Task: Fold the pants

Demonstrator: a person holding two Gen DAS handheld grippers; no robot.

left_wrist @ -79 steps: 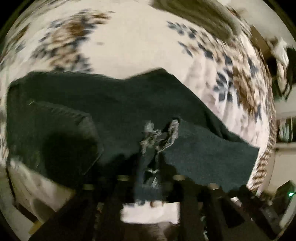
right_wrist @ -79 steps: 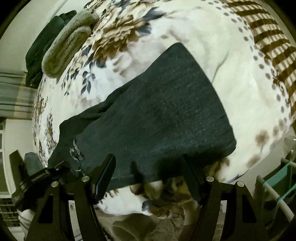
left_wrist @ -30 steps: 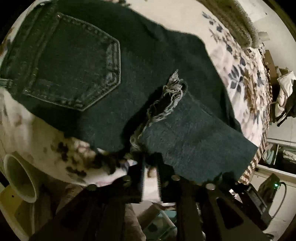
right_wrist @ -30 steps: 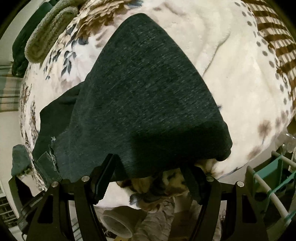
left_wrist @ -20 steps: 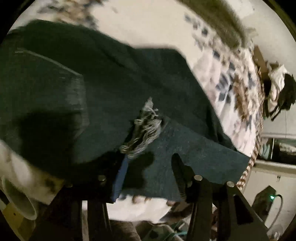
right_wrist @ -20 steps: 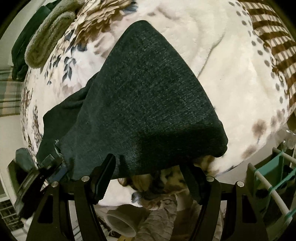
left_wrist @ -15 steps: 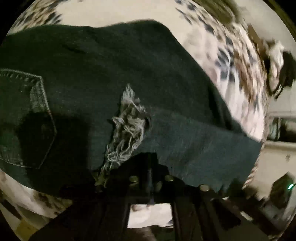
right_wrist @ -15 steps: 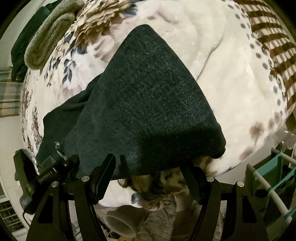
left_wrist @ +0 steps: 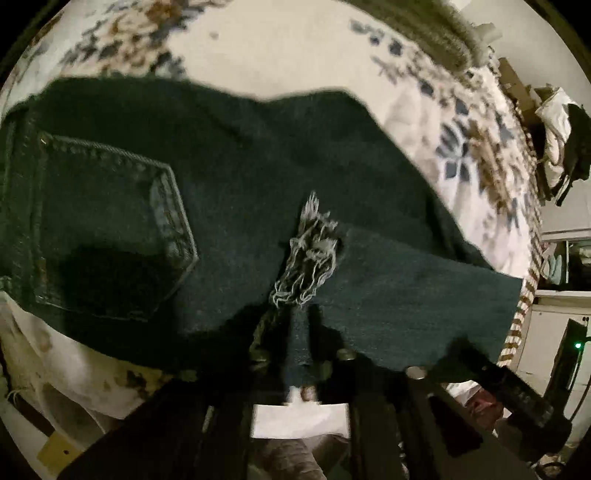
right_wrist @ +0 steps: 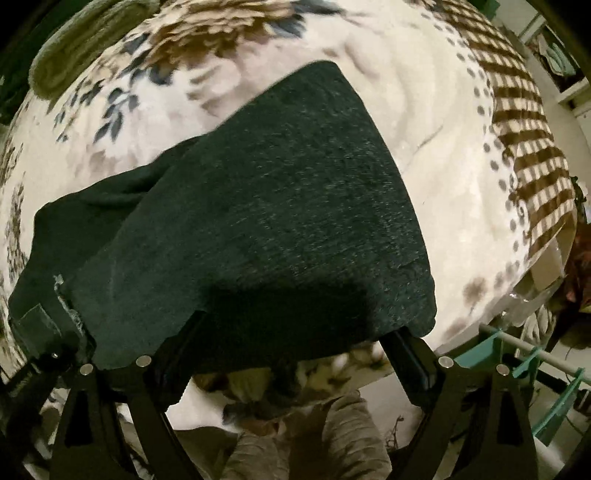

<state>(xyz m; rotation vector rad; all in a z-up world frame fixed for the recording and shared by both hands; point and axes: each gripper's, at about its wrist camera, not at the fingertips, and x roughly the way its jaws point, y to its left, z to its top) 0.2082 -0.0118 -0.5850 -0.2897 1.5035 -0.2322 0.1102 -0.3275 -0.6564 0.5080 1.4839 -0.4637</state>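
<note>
The pants, dark denim, lie on the bed across the centre of the left wrist view, seat side up with a back pocket at centre left. Fold status, as a judgement: at least one lengthwise fold appears complete, since one leg panel lies over the other, and the frayed hem at frame centre has been brought up onto the seat area; a further crosswise fold and final flattening likely remain. The left gripper at lower centre has its fingers closed on a strip of denim just below the frayed hem. The right gripper at the bottom of the right wrist view has its fingers spread wide, holding nothing, at the near edge of the folded leg end. The bed carries a cream blanket with brown and blue floral print; a brown check border runs along the upper right of the right wrist view. A rolled olive towel lies at the top of the left wrist view. A teal rack stands at lower right of the right wrist view
</note>
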